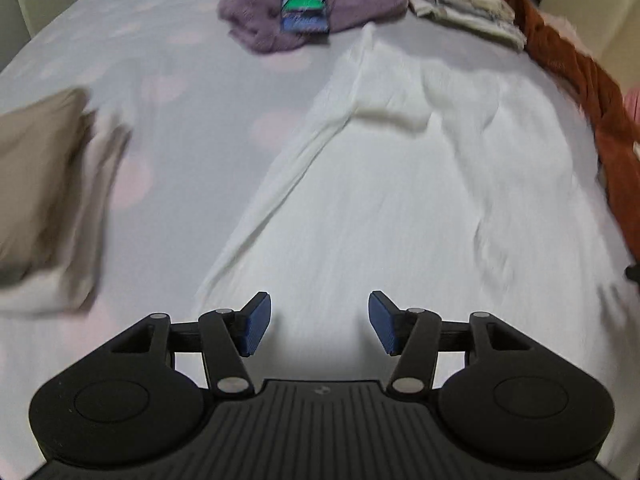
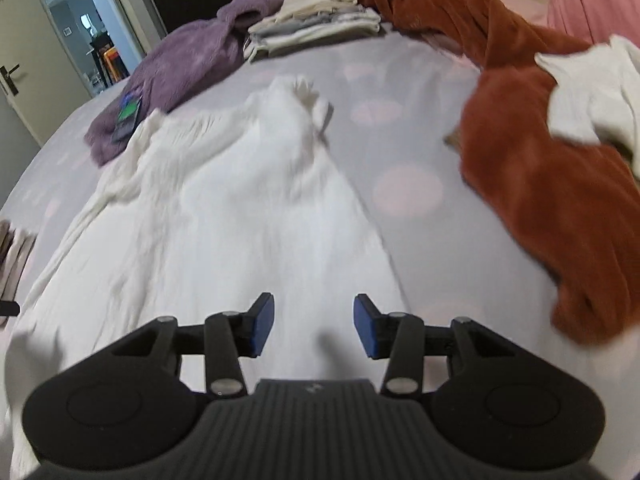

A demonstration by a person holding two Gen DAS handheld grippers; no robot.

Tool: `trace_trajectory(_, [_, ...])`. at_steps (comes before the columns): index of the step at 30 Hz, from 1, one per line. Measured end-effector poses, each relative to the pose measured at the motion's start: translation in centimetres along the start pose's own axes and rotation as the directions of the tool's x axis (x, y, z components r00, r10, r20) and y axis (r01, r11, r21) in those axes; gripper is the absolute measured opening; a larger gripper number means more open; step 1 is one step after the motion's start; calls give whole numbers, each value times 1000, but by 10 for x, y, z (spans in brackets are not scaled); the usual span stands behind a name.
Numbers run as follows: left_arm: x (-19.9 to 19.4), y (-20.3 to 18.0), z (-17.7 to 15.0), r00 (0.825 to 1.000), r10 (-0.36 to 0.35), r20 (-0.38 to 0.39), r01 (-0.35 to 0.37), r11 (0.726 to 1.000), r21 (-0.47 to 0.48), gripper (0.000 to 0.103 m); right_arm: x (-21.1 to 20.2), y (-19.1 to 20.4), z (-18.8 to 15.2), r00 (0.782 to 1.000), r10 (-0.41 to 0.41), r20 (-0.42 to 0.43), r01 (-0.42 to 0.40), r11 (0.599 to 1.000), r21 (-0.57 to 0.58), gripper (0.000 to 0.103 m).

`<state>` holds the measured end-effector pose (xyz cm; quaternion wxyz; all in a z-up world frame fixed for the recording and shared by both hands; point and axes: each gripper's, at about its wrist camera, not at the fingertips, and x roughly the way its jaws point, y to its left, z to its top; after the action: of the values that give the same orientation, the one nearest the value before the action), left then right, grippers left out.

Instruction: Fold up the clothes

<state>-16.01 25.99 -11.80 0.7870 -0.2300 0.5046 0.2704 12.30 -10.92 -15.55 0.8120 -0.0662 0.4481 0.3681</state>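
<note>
In the left wrist view, the left gripper [image 1: 319,322] was held low over a white garment [image 1: 400,200], its blue pads [image 1: 256,326] set well apart with nothing between them. The garment was spread lengthwise on the pale spotted bed sheet [image 1: 160,60], one edge rucked into long creases and a small fold turned over near its far end. A folded beige stack [image 1: 44,200] was seen at the left, a folded pale pile [image 1: 468,12] at the far side, and a purple garment [image 1: 352,4] lay crumpled with a small card [image 1: 305,6] on it.

In the right wrist view, the right gripper [image 2: 314,326] was likewise held with its pads apart and empty over the near end of the white garment [image 2: 240,208]. A rust-coloured garment [image 2: 540,168] was heaped unfolded at the right, with a whitish piece [image 2: 592,96] draped on it.

Some pieces could thus be judged as folded and stacked; the white one was laid out but not folded, and the purple and rust ones remained loose.
</note>
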Motion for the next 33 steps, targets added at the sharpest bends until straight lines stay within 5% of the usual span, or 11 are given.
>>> trace_trajectory(8, [-33,64,-65,997,-24,-66,11,982,-186,52,-25,51,-53,994,102,-42,-105,992,-67,48])
trace_trajectory(12, [-45,73,-80,997,-27,-78,11,978,-207,52,-38,94,-79,966,229,-116,-245,959,-140,50])
trace_trajectory(15, [-56,73,-87,997,-42,-70,27,979,-204,52,-52,135,-109,913,332,-239,-388,886,-253,52])
trace_trajectory(19, [-66,72,-90,998,-53,-39,44,978,-203,52,-61,177,-156,798,423,-429,-572,757,-316,60])
trace_trajectory(25, [-71,69,-94,998,-64,-25,58,976,-208,52,-44,219,-197,723,438,-533,-650,694,-311,59])
trace_trajectory(26, [-73,68,-95,998,-64,-23,58,976,-209,52,-38,223,-201,717,442,-538,-656,690,-306,58])
trace_trajectory(28, [-76,68,-96,998,-64,-19,59,976,-209,52,-26,230,-205,699,427,-574,-661,692,-290,32])
trace_trajectory(29, [-78,68,-96,998,-63,-16,59,976,-209,52,-20,233,-207,689,419,-591,-663,694,-282,6])
trace_trajectory(30, [-80,68,-96,998,-61,-13,57,976,-209,52,-14,236,-209,679,410,-609,-665,695,-273,7])
trace_trajectory(32, [-86,71,-95,999,-53,-5,51,977,-208,52,-4,228,-204,454,537,-711,-760,650,5,6])
trace_trajectory(33, [-88,73,-94,999,-49,0,48,976,-210,52,-2,220,-201,297,641,-707,-784,587,204,6])
